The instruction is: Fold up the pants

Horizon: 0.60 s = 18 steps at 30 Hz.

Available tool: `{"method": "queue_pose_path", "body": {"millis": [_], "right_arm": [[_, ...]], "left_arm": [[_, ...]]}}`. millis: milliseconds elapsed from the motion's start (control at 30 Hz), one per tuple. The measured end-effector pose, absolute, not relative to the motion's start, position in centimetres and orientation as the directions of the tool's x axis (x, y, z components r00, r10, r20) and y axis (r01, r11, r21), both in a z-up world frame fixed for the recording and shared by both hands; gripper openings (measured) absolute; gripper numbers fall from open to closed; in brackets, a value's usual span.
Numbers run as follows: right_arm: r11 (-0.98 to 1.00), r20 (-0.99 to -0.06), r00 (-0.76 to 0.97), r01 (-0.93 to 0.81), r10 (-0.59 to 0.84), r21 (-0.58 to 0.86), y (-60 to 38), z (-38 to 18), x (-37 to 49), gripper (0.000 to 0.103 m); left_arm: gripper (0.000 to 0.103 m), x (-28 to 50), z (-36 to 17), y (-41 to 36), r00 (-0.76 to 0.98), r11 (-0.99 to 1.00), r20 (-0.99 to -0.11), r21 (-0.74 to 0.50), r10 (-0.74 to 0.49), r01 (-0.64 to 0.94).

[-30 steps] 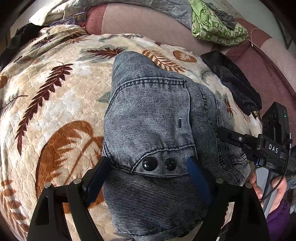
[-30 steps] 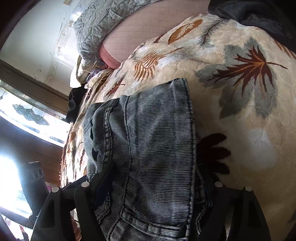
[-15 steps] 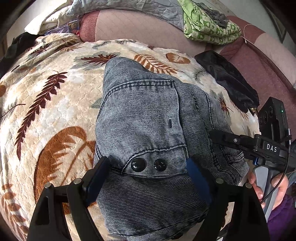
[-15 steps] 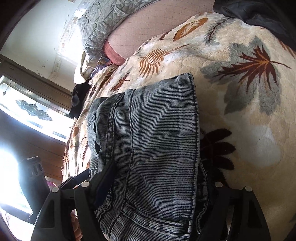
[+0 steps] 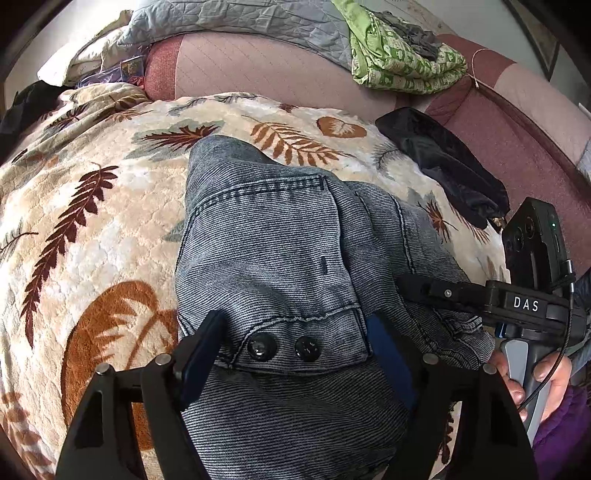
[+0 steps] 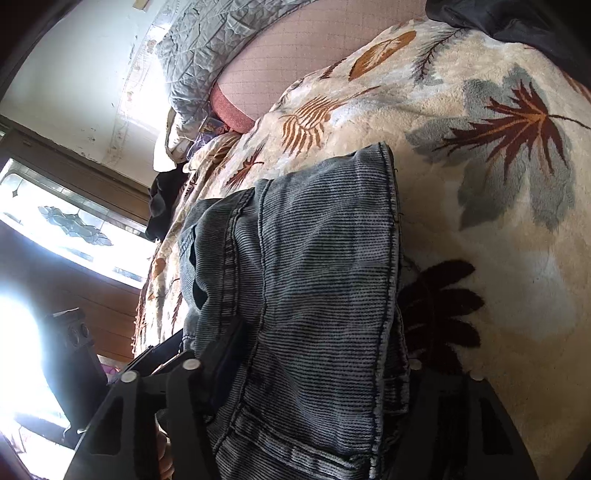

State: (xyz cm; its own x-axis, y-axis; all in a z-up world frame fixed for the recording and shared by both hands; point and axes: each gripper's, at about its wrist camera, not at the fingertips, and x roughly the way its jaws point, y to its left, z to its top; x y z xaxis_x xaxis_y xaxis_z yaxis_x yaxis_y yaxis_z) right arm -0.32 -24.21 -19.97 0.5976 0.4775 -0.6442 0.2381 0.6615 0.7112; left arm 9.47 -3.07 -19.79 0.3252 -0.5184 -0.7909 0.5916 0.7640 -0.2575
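Observation:
Grey-blue denim pants point(image 5: 280, 251) lie folded into a compact stack on a leaf-patterned blanket point(image 5: 85, 236). Two black buttons point(image 5: 261, 347) show on the waistband at the near end. My left gripper point(image 5: 291, 343) is open, its jaws standing wide on either side of the waistband. My right gripper point(image 6: 317, 354) is also open, its jaws straddling the pants point(image 6: 317, 258) from the right side; its lower finger is partly hidden under the denim. The right gripper's body point(image 5: 517, 306) shows in the left wrist view, with the hand holding it.
The blanket point(image 6: 480, 184) covers a bed. A black garment point(image 5: 439, 162) lies at the right of the pants. A green patterned cloth point(image 5: 399, 55) and a grey quilt point(image 5: 240, 18) sit on pink cushions behind. A window point(image 6: 55, 229) is at the left.
Both grippers stay open around the pants. The views shifted slightly, the left one drawing back a little; the pants have not visibly changed shape.

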Motion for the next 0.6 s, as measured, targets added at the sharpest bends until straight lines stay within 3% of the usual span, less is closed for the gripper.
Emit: {"method": "queue_pose_path", "body": {"millis": [233,300,367,600], "right_arm": [[0.681,-0.658,0.590,0.234,0.468,0.694,-23.73,-19.84,-0.50,0.055],[0.679,-0.658,0.589,0.237,0.469,0.695,-23.76,-19.90,-0.45,0.055],[0.684,-0.661,0.589,0.235,0.465,0.690,-23.65,-19.82,-0.46,0.055],[0.672,-0.658,0.585,0.243,0.474,0.700,-23.99,-20.11,-0.51,0.057]], "left_arm": [[0.073,9.65,-19.71,-2.89,0.323,0.766,-0.790,-0.266,-0.521,0.585],[0.076,9.63,-19.85,-2.99,0.323,0.769,-0.795,-0.258,-0.513,0.585],[0.085,9.83,-20.23,-3.23,0.318,0.782,-0.812,-0.248,-0.490,0.572],[0.086,9.44,-20.49,-3.69,0.323,0.773,-0.808,-0.236,-0.493,0.589]]}}
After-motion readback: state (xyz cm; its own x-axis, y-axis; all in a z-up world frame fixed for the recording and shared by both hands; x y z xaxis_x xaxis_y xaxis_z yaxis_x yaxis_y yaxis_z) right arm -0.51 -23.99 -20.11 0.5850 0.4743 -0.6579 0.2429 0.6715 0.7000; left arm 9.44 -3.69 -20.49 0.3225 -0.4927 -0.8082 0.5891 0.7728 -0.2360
